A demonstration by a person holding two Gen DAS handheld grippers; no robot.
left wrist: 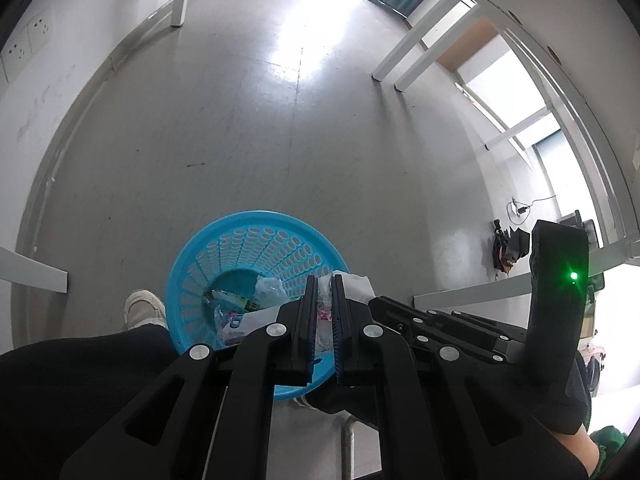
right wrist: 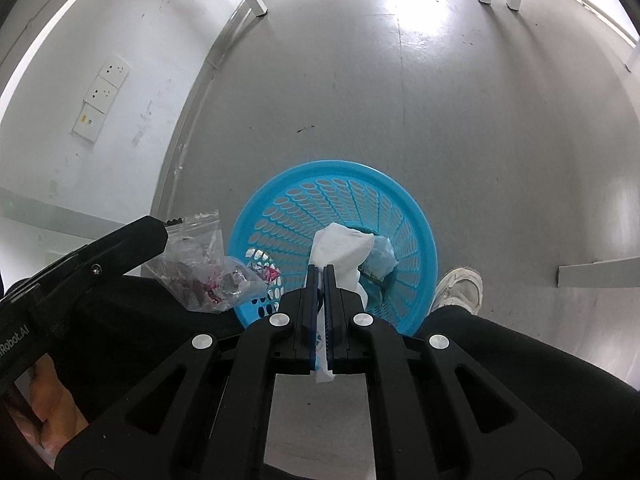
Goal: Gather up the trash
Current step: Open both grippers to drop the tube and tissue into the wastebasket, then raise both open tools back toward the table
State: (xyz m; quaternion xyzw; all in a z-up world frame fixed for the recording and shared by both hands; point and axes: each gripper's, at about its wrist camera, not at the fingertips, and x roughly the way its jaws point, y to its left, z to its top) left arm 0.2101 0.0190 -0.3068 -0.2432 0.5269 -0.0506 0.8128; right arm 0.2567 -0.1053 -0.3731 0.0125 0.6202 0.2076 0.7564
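Hovering over a blue plastic basket (right wrist: 416, 240) on a grey floor, two hand-held grippers carry rubbish. At left of the right-wrist frame, the left gripper (right wrist: 170, 226) pinches a clear plastic bag (right wrist: 200, 268) that hangs just beside the basket's rim. At centre, the right gripper (right wrist: 321, 270) is clamped on a crumpled white tissue (right wrist: 340, 248), held above the basket's opening. Wrappers (left wrist: 236, 312) lie on the basket's bottom, lower centre in the left-wrist frame. A white sneaker (right wrist: 460, 288) stands near the basket at right.
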